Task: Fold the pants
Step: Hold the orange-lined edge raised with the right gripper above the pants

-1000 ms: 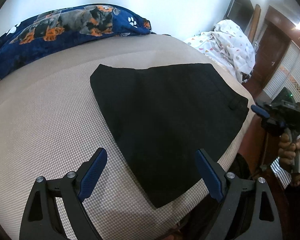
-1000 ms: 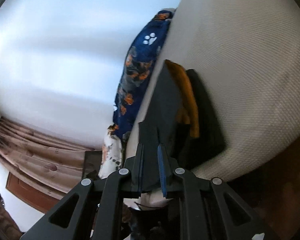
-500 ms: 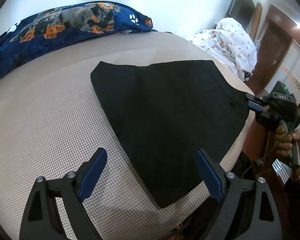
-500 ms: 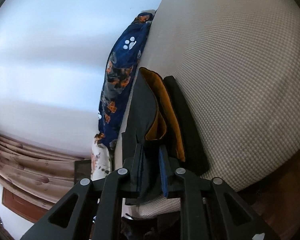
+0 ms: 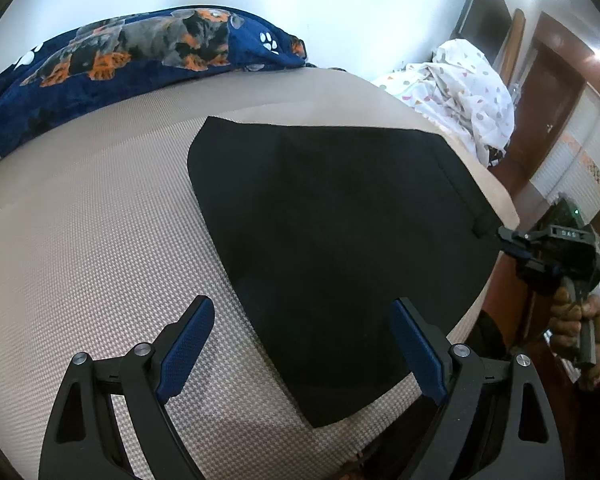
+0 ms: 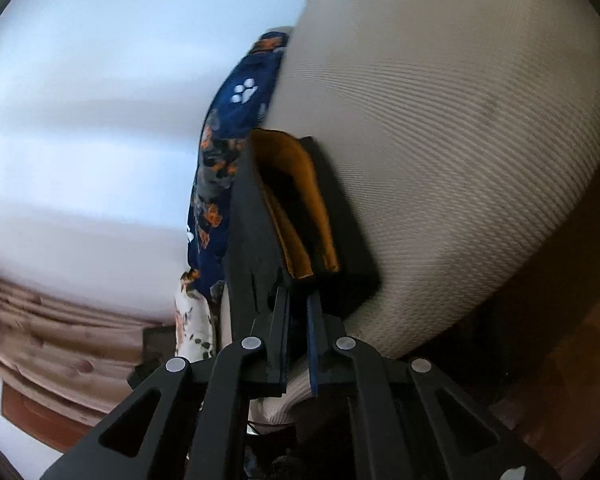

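Observation:
Black pants (image 5: 340, 232) lie folded and flat on the beige bed (image 5: 80, 240). My left gripper (image 5: 304, 348) is open and empty, hovering over the near edge of the pants. My right gripper (image 5: 508, 240) is at the pants' right edge by the waistband. In the right wrist view my right gripper (image 6: 298, 312) is shut on the pants' waistband (image 6: 256, 240), whose orange lining (image 6: 300, 200) shows where the layers gape open.
A navy dog-print blanket (image 5: 132, 64) lies along the far side of the bed. A white patterned cloth heap (image 5: 460, 92) is at the back right. A wooden door and wardrobe (image 5: 556, 120) stand to the right, past the bed edge. Brown curtains (image 6: 40, 320) hang beyond.
My right gripper came in from off the bed to the waistband edge and holds it. The waistband layers have gaped wider, showing more lining. My left gripper has barely moved.

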`<act>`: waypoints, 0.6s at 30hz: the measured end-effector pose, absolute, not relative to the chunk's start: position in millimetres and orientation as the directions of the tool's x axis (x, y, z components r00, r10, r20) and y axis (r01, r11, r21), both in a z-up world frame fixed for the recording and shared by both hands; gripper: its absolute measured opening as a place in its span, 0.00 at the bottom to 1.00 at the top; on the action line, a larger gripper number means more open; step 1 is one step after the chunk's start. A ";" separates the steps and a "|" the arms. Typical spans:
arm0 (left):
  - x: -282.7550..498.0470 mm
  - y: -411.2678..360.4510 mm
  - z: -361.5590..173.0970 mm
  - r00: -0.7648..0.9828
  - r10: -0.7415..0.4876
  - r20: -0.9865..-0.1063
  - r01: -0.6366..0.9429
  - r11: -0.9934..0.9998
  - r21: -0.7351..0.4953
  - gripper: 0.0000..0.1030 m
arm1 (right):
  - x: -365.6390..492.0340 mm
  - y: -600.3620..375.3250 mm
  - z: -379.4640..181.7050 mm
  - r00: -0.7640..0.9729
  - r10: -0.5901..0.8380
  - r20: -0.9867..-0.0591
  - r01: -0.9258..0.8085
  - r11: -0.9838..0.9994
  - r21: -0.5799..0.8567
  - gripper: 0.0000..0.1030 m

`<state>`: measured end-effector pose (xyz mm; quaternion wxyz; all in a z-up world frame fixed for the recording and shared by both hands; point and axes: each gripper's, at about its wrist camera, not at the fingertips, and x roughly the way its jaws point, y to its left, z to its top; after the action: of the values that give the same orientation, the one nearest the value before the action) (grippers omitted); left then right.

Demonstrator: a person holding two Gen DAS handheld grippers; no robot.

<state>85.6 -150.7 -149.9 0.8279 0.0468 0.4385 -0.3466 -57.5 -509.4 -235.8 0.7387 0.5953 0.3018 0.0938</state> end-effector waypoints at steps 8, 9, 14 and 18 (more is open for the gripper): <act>93.9 -157.1 -166.9 0.358 -0.515 -0.779 0.605 0.763 -0.227 0.87 | -54.7 -507.8 -226.8 0.799 0.496 -0.341 0.209 0.303 0.930 0.10; 94.1 -157.2 -167.9 0.356 -0.516 -0.779 0.604 0.763 -0.229 0.86 | -54.6 -507.3 -223.2 0.800 0.492 -0.343 0.207 0.311 0.928 0.11; 94.8 -155.5 -168.0 0.358 -0.521 -0.775 0.605 0.761 -0.233 0.86 | -58.7 -510.8 -197.5 0.799 0.416 -0.434 0.235 0.448 0.862 0.14; 92.7 -153.2 -166.9 0.367 -0.529 -0.765 0.603 0.762 -0.238 0.87 | -50.7 -515.8 -185.4 0.792 0.379 -0.479 0.247 0.518 0.819 0.14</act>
<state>92.7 -153.2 -166.9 0.8258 0.0411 0.4461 -0.3426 -50.7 -515.8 -185.4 0.8104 0.4890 0.3200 0.0408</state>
